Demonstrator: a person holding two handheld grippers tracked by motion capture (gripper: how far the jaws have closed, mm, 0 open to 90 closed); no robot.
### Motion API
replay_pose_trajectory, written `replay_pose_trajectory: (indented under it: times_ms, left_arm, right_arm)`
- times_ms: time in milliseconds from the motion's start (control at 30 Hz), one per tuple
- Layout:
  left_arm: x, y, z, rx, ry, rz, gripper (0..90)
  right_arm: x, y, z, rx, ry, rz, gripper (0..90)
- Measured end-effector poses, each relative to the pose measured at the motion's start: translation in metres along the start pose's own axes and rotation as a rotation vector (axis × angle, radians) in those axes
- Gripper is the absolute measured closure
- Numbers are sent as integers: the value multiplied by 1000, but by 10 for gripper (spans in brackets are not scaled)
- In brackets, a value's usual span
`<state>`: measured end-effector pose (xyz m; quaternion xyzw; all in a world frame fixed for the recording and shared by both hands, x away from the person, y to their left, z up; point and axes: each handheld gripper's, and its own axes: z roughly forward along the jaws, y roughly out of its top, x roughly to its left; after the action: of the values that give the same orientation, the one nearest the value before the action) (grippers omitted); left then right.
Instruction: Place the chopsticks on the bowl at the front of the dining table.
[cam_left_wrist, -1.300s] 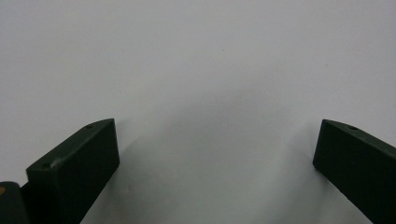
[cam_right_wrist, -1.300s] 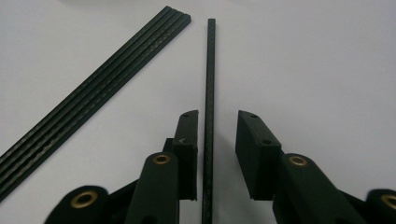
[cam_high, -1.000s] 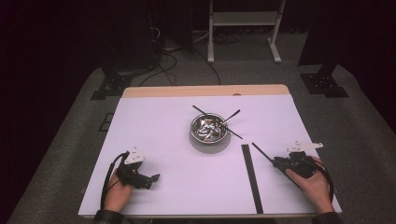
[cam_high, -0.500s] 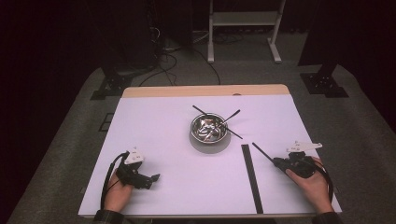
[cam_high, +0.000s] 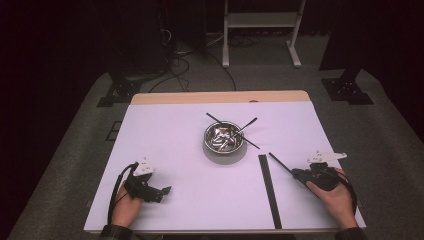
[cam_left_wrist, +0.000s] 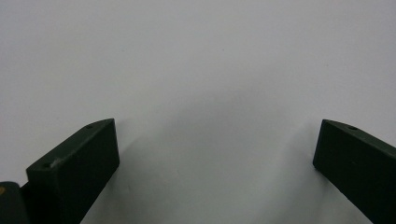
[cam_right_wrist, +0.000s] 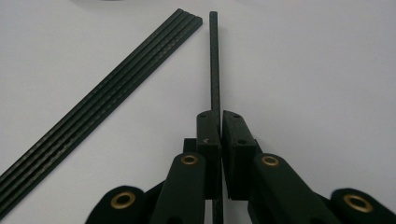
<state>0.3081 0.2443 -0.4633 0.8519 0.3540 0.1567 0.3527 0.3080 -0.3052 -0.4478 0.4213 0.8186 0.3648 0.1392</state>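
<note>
Nearest the person's edge of the white tabletop, both hands rest low. The left hand holds the left gripper just above the bare surface, tips pointing toward the middle; in the left gripper view its two black fingers stand wide apart with nothing but white tabletop between them.

On the other side, the right hand holds the right gripper near the right edge. Its fingers have just been closing and now sit pressed together on a single black chopstick, which runs between them and sticks out straight ahead, slanting up and left toward the centre in the high view. The stick's far end lies low over the tabletop; I cannot tell whether it touches.

Just beside that stick, on its left, a neat row of black chopsticks lies flat, packed side by side, running from the near edge toward the middle. The held stick angles away from this row, their far ends close together but apart.

Farther in, near the middle, stands a shiny metal bowl with more black sticks leaning out over its rim in several directions. Beyond it, a wooden strip edges the far side.
</note>
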Motion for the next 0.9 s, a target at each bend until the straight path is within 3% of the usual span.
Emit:
replay_pose_trajectory:
  times_ms: [900]
  left_arm:
    - [0,0,0,0,0,1,0]
  right_arm:
    - [29,21,2,-32,75,-66,855]
